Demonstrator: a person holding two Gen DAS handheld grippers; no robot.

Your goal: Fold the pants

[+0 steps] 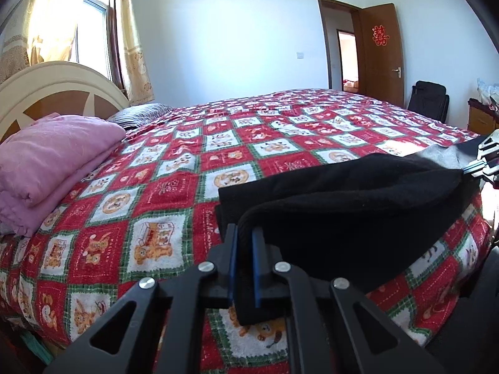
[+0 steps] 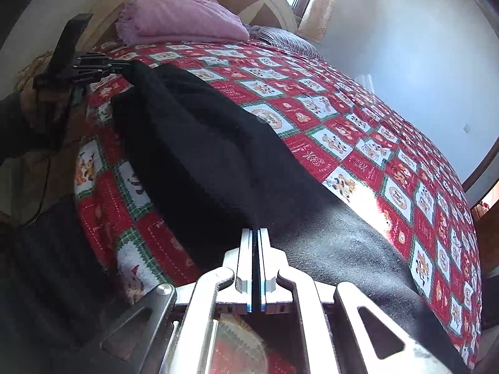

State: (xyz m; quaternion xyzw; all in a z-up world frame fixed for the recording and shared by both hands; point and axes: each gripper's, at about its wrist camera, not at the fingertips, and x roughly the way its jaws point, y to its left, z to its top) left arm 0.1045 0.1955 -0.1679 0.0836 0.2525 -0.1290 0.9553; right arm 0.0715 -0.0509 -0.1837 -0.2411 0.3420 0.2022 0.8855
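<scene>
1. The black pants point(image 1: 343, 199) lie folded on the near edge of the bed point(image 1: 218, 155), which is covered with a red, white and green checked bedspread point(image 1: 149, 199) with bear pictures.
2. The left gripper point(image 1: 244, 268) is black with blue pads. Its jaws stand narrow and clamp a thick folded edge of the pants; the cloth fills the gap between the pads.
3. The right gripper point(image 2: 259, 268) is silver. Its jaws are pressed almost together and pinch a thin edge of the same pants, seen as a dark line between the pads.
4. In the left wrist view the right gripper point(image 1: 486, 162) appears at the right edge, at the far right end of the pants. In the right wrist view the left gripper point(image 2: 93, 65) appears at the far left, at the other end of the pants.
5. Between the two grippers the pants stretch as one long dark band along the near side of the bed.
6. A folded pink blanket point(image 1: 53, 168) lies at the head of the bed, in front of the cream headboard point(image 1: 62, 81), well apart from the pants.
7. A striped pillow point(image 1: 140, 113) lies just beside the blanket.
8. In the left wrist view, a brown door point(image 1: 380, 53) stands open in the far wall, and a window with yellow curtains point(image 1: 134, 37) is at the far left.
</scene>
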